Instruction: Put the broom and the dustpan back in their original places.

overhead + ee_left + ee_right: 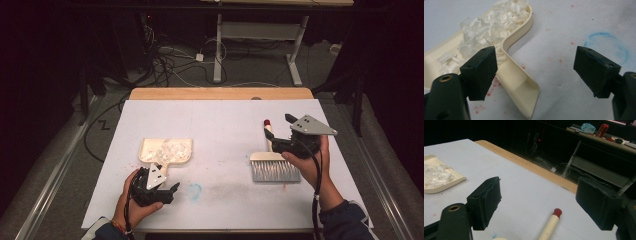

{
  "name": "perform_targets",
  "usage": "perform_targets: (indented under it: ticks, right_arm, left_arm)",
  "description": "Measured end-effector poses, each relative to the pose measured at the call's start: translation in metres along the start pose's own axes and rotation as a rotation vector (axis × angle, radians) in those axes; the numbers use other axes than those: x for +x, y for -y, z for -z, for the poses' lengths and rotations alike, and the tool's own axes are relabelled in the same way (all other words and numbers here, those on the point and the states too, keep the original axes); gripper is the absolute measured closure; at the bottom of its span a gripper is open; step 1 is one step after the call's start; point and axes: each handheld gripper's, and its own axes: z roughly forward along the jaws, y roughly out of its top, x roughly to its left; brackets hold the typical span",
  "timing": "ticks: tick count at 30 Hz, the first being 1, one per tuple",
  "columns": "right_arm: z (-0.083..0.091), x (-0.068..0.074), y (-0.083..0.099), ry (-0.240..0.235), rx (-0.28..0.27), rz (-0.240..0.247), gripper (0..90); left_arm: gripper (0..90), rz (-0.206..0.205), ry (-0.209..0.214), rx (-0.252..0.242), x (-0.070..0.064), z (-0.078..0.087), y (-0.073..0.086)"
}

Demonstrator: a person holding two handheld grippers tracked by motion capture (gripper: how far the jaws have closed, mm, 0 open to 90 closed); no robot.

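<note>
On the white worktop [225, 120], my left tool [170, 190] hung with its jaws spread and nothing between them, just beside the handle of the cream dustpan [166, 151], which held white shreds [489, 27]. My right tool [281, 129] was also spread wide, poised above the handle of the brush [274, 167], which lay flat with its bristles toward me.
</note>
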Motion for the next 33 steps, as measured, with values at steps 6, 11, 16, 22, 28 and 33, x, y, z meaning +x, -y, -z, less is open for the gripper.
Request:
perform_targets:
  ticks: [6, 11, 16, 22, 28, 33]
  right_arm:
    - [0.005, 0.005, 0.0, -0.011, 0.0, 0.023, 20.7]
    - [0.009, 0.006, 0.001, -0.017, -0.006, 0.024, 20.7]
    - [0.013, 0.006, 0.001, -0.015, -0.001, 0.033, 20.7]
    - [0.02, 0.008, 0.003, -0.022, 0.001, 0.039, 20.7]
    - [0.028, 0.009, 0.006, -0.03, -0.007, 0.045, 20.7]
    - [0.034, 0.011, 0.008, -0.033, -0.011, 0.066, 20.4]
  left_arm:
    - [18.5, -0.006, -0.001, 0.001, 0.0, 0.0, 0.0]
    - [18.6, -0.008, 0.0, 0.0, 0.0, 0.0, 0.0]
    - [18.5, -0.019, -0.002, 0.005, -0.001, 0.0, 0.0]
    - [18.5, -0.026, -0.005, 0.009, -0.001, -0.001, 0.0]
    - [18.5, -0.032, -0.007, 0.013, -0.002, -0.001, 0.0]
    - [18.5, -0.036, -0.005, 0.014, -0.002, -0.001, 0.0]
